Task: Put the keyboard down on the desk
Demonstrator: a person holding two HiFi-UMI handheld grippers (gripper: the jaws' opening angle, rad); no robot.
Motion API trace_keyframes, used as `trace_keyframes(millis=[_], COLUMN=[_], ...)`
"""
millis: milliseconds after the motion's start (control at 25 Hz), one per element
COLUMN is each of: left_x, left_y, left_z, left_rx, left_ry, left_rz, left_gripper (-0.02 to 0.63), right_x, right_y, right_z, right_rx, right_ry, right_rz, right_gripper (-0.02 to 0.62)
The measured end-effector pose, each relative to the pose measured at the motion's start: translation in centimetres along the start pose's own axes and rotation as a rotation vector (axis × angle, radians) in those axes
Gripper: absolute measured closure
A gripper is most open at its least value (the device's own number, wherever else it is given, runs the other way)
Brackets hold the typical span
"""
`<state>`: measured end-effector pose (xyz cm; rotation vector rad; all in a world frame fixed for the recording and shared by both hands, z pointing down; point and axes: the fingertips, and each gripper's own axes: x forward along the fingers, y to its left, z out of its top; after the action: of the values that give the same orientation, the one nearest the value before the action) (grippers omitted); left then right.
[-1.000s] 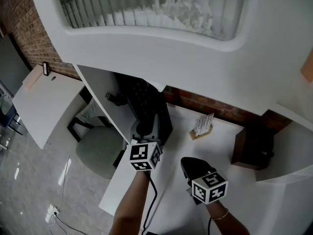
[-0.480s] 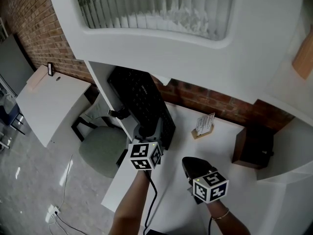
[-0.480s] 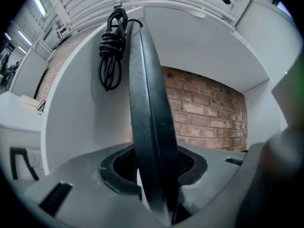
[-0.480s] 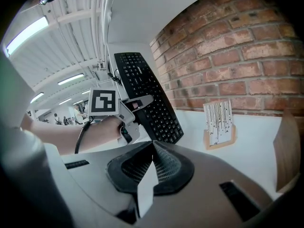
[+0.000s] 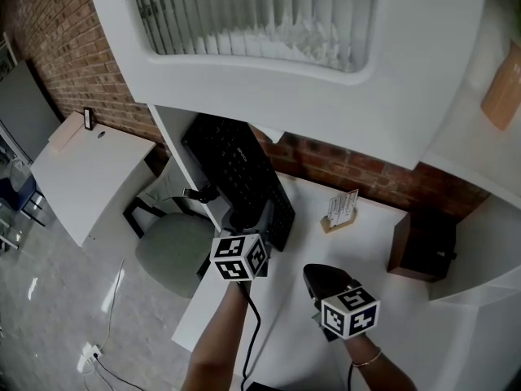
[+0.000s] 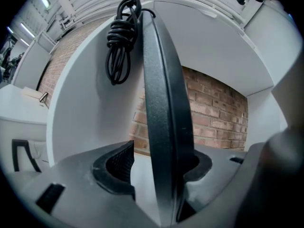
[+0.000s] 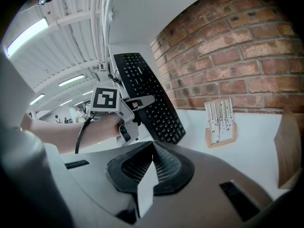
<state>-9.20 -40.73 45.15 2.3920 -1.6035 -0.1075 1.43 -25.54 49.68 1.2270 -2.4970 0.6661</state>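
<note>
The black keyboard [image 5: 240, 177] stands tilted, its low end near the white desk's [image 5: 285, 316] left edge and its top leaning against the white partition. My left gripper [image 5: 248, 222] is at that low end. In the left gripper view the keyboard's edge [image 6: 164, 103] runs up between the opening jaws of the left gripper [image 6: 159, 163]; the left pad [image 6: 124, 158] stands apart from it. A coiled black cable [image 6: 121, 37] hangs at the top. My right gripper [image 5: 321, 279] hovers over the desk to the right, shut and empty [image 7: 153, 148], with the keyboard [image 7: 147, 94] ahead of it.
A small wooden card holder [image 5: 338, 210] stands on the desk by the brick wall. A dark brown box [image 5: 422, 247] sits at the right. Left of the desk are a grey chair [image 5: 167, 251] and a white side table [image 5: 89, 169] lower down.
More of the keyboard's key face shows now, and it lies flatter than a second ago. The left gripper has stayed at its low end. The right gripper has not moved.
</note>
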Motion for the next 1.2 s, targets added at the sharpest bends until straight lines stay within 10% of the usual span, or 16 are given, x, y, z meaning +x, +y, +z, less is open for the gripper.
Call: trace_keyframes(millis=[1200], left_x=[-7.0], left_y=[-2.1], left_z=[-4.1], left_rx=[-0.013], left_ry=[0.101], left_rz=[-0.008], left_gripper=[0.377], right_x=[-0.9], right_y=[0.9], right_z=[-0.8], right_rx=[0.007], right_ry=[-0.006], right_rz=[0.008], right_gripper=[0.589])
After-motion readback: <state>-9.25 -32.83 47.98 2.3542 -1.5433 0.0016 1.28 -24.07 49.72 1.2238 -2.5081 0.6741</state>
